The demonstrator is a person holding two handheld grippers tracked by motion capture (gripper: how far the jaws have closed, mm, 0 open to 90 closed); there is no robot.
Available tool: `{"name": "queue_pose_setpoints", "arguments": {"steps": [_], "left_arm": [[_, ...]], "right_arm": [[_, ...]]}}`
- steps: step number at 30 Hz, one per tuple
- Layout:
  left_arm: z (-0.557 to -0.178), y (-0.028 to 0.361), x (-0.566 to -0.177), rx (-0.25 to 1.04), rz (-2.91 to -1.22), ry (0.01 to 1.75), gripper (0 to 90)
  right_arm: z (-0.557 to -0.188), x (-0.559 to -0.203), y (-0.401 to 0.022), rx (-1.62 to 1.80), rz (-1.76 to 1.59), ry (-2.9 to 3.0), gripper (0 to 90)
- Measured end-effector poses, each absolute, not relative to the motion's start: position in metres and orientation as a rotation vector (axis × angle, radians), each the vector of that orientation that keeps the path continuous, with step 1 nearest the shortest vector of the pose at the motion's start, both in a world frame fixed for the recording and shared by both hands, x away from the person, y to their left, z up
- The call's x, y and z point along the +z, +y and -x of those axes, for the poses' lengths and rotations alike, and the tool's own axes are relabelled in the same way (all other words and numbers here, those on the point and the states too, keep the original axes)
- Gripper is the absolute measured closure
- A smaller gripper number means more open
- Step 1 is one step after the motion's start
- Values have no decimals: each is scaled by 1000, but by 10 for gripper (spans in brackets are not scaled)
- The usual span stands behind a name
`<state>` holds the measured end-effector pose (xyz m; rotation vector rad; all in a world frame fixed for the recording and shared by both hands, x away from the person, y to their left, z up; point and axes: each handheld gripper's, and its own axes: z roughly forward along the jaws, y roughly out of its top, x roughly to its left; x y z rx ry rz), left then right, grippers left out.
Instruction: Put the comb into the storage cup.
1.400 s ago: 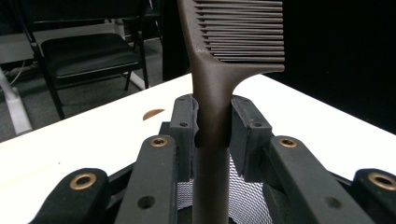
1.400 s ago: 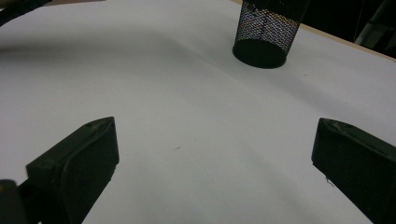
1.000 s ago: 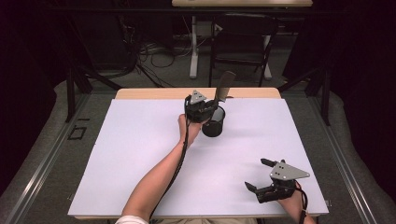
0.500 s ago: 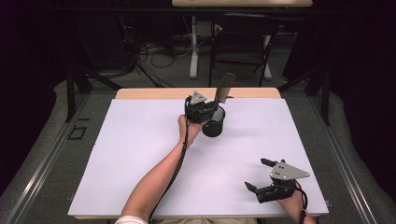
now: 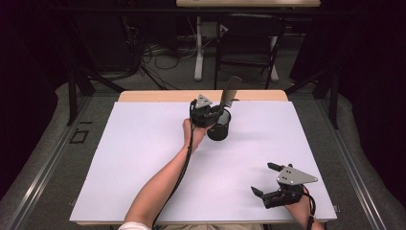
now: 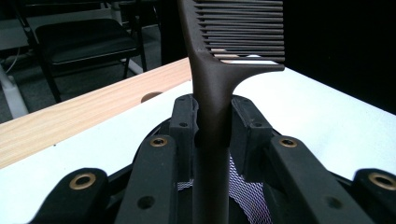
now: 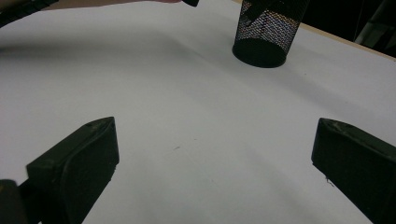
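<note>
**Comb pinched over the mesh cup at the far edge of the desk**

No brand, label or writing can be read on anything here.

The left gripper (image 5: 214, 114) sits toward twelve o'clock on the white desk (image 5: 134, 158), its forearm stretched long from the near edge, wrist straight, the grey three-cornered plate facing up. Its jaws are pressed onto the handle of a dark brown comb (image 6: 219, 70); in the left gripper view the handle stands upright between the two pads, teeth at the top. The comb's lower end drops into the black mesh cup (image 5: 219, 128), which stands upright just beside the hand, at about one o'clock from it.

The right gripper (image 5: 266, 180) hovers at about five o'clock on the desk, close to the near edge, hand tucked low behind it. Its jaws are spread wide with nothing between them; in the right gripper view they frame bare white surface, with the cup (image 7: 266, 32) well beyond.

The cup stands near the desk's far wooden edge (image 5: 158, 96). Wide open white surface lies from seven to ten o'clock and between the two grippers.
</note>
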<state>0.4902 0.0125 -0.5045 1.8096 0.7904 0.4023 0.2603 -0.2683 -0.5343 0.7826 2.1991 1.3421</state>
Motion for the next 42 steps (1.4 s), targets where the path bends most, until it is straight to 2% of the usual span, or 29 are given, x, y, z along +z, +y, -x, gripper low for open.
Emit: {"name": "queue_pose_setpoints", "arguments": {"steps": [20, 29, 35, 42], "left_arm": [[-481, 12, -507, 432, -1852, 762, 712], [-468, 17, -498, 446, -1849, 717, 428], [-462, 21, -491, 442, -1853, 712, 292], [-455, 29, -480, 446, -1872, 704, 182]], "right_arm": [[-260, -534, -268, 1340, -786, 2198, 3], [-260, -534, -268, 1338, -782, 2197, 3], [-260, -534, -268, 1337, -783, 2198, 3], [-260, -534, -268, 1338, -789, 2195, 3]]}}
